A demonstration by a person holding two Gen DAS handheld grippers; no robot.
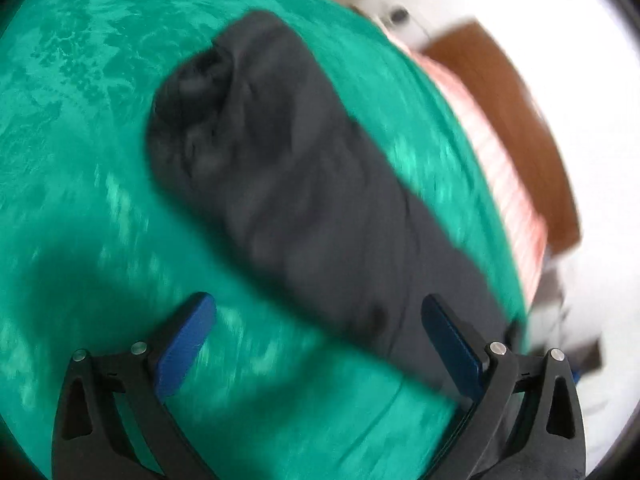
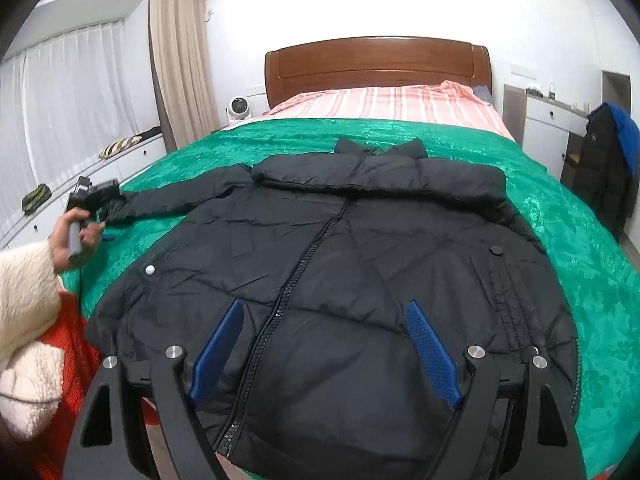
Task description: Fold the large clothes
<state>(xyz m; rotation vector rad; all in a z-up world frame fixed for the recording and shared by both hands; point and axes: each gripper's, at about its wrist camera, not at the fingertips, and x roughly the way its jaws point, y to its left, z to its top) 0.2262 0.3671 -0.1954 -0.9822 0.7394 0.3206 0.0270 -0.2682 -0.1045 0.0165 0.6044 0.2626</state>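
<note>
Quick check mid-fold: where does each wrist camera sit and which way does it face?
Left wrist: on the left gripper, angled down at the jacket's sleeve on the green blanket; own open fingers show.
Right wrist: on the right gripper, over the jacket, facing the headboard; left hand shows.
Shared: jacket, blanket, headboard.

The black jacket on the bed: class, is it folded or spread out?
Spread out. The black jacket lies flat, front up, on the green blanket, one sleeve stretched sideways.
</note>
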